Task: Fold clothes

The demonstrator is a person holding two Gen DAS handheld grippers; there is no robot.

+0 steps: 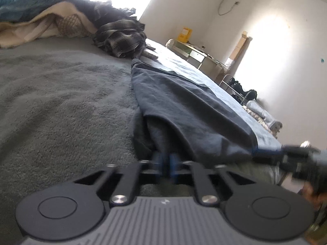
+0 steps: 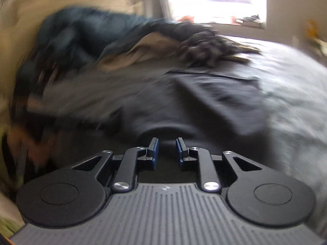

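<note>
The dark blue garment lies spread along the bed, on a gray fleece blanket, with its near edge bunched at the left gripper. That gripper's jaws are pressed together on a fold of this near edge, pinching the cloth between the blue pads. At the right margin of the left wrist view, the right gripper shows as a blurred dark shape just beside the garment's near right corner. In its own view, the right gripper has its jaws spread a little, with nothing between the pads; the dark blue garment lies just beyond them. Farther back on the bed sits a plaid shirt in a crumpled heap, next to a beige blanket. A bench stands against the far wall.
</note>
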